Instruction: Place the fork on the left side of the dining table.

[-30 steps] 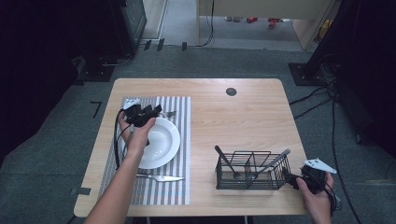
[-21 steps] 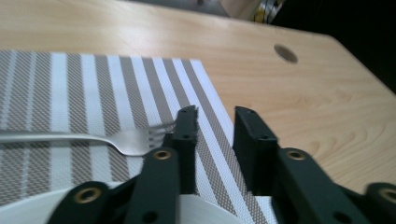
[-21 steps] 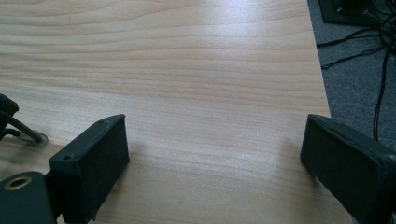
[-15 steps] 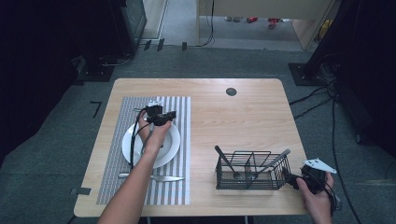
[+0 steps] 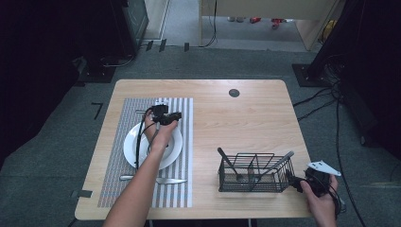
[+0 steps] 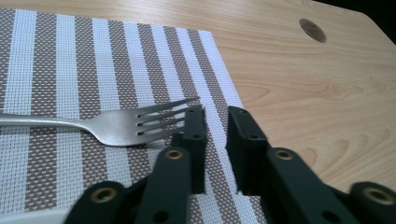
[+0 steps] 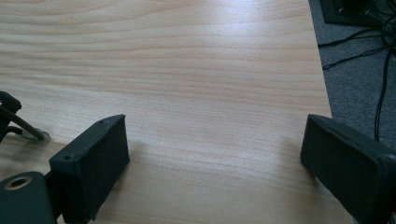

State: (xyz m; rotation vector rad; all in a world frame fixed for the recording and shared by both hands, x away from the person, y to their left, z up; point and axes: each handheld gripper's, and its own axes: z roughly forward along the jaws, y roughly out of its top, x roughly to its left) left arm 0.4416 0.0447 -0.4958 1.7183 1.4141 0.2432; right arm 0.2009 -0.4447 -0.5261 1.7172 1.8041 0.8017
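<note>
Silver fork flat on striped placemat, tines toward table's bare wood

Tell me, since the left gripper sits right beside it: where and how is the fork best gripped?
Probably the fork is best pinched across its narrow neck just behind the tines, coming straight down from above. It lies flat on the striped placemat, so only its thin edges offer purchase. The left gripper would need wider jaws.

Wooden table; striped placemat at left; black wire basket at right front.
</note>
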